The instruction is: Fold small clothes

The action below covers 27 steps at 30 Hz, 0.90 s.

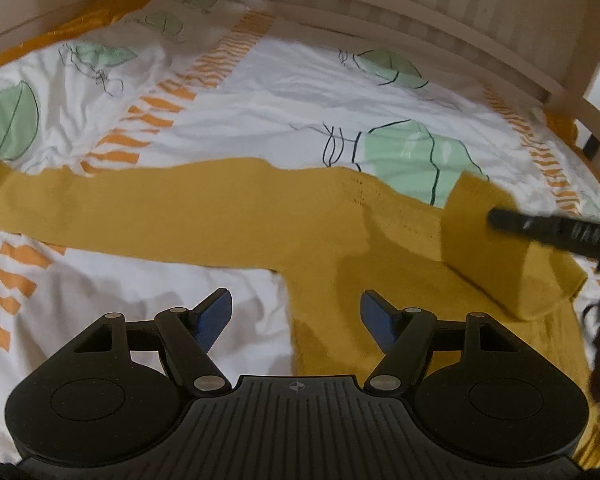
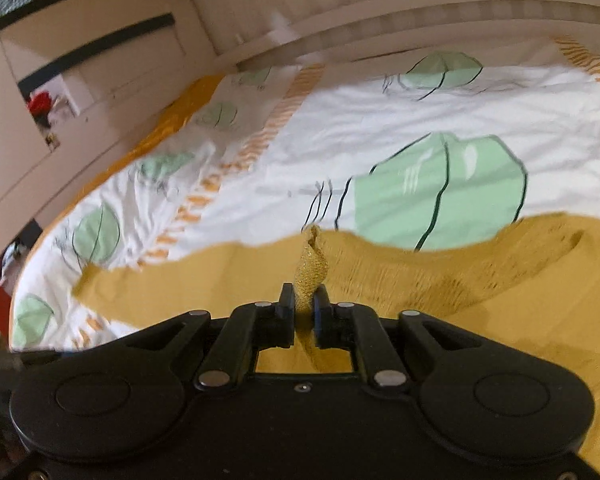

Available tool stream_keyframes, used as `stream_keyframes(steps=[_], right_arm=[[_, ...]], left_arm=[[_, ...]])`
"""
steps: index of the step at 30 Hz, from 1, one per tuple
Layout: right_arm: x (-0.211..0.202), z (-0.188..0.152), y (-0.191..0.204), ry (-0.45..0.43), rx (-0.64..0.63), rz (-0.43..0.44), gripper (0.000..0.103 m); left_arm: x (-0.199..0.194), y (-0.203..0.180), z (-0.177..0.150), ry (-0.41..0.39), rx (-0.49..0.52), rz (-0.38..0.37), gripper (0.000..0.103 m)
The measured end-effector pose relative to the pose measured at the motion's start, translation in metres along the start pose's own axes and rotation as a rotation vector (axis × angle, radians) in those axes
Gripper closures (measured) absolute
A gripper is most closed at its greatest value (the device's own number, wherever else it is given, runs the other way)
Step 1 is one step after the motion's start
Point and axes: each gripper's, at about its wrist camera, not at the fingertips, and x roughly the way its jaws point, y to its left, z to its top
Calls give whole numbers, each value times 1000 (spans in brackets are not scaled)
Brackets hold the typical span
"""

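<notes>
Mustard-yellow knitted sweater [image 1: 228, 216] spread on white leaf-print duvet [image 1: 284, 80]. Left gripper [image 1: 296, 314] released above hem. Right gripper [image 2: 304, 310] clenched on sleeve fold [image 2: 311, 268] (lifted, motion-blurred).

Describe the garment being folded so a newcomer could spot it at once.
Start at the bed with the white duvet cover printed with green leaves and orange stripes. Lying across it is a mustard-yellow knit sweater, one long sleeve stretched out flat, the other pinched and folded over by the right hand-held gripper. It is the only solid-coloured, unprinted fabric on the bed.
</notes>
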Motion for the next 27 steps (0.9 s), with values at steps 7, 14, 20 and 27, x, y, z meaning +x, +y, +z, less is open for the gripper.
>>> stream_keyframes(steps=[7, 14, 20, 27], right_arm=[[-19, -28, -18, 10, -38, -51, 49], [-58, -67, -54, 8, -19, -178, 47], [-74, -87, -67, 20, -30, -275, 41], [-76, -88, -69, 2, -24, -239, 26]], left_arm=[[15, -9, -1, 37, -10, -54, 33], [34, -37, -8, 76, 16, -91, 33], [53, -56, -26, 144, 29, -97, 33], [72, -65, -31, 179, -4, -106, 33]])
